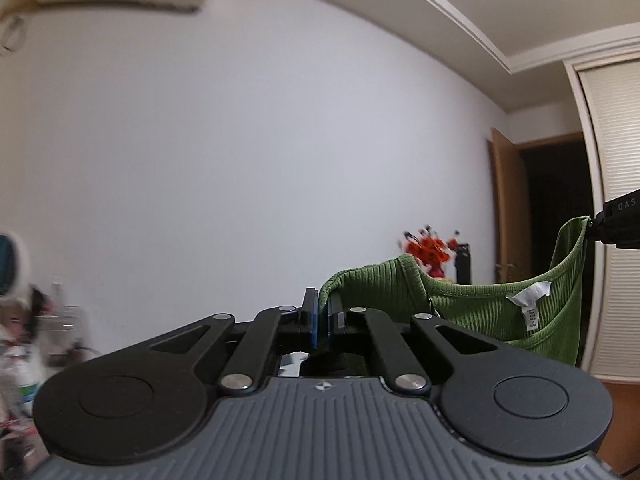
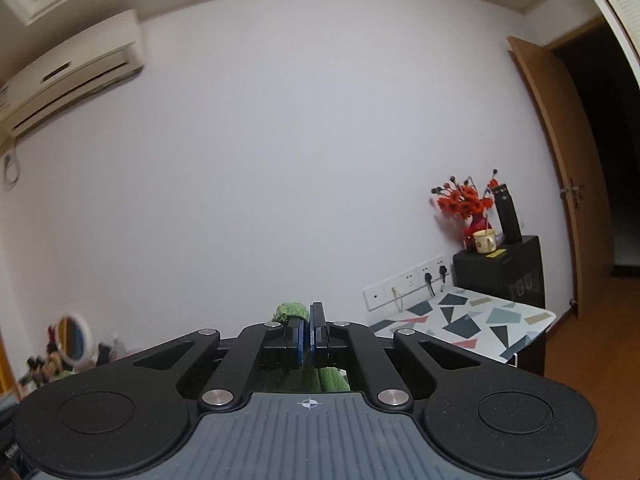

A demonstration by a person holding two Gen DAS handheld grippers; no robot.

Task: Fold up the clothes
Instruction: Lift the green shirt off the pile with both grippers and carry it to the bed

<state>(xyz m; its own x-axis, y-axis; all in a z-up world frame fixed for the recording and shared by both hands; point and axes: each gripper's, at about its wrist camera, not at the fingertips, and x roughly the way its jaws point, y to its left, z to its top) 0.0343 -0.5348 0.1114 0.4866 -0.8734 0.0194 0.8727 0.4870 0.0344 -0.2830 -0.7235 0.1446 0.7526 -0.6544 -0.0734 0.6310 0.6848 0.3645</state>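
A green ribbed top (image 1: 492, 308) with a white neck label (image 1: 530, 294) hangs in the air, stretched between both grippers. My left gripper (image 1: 322, 312) is shut on one shoulder strap, whose fabric bunches over the blue pads. In the left wrist view the right gripper (image 1: 596, 228) enters from the right edge and pinches the other strap's tip. In the right wrist view my right gripper (image 2: 308, 328) is shut with a tuft of the green top (image 2: 290, 310) sticking out above the pads and more cloth below. Both grippers point level at a white wall.
A table with a patterned cloth (image 2: 472, 324) stands low at the right. Behind it a black cabinet (image 2: 500, 276) carries red flowers (image 2: 464, 202), a mug (image 2: 484, 240) and a dark bottle. A wooden door (image 2: 560, 184) stands open. Cluttered items and a round mirror (image 2: 74, 340) sit at the left.
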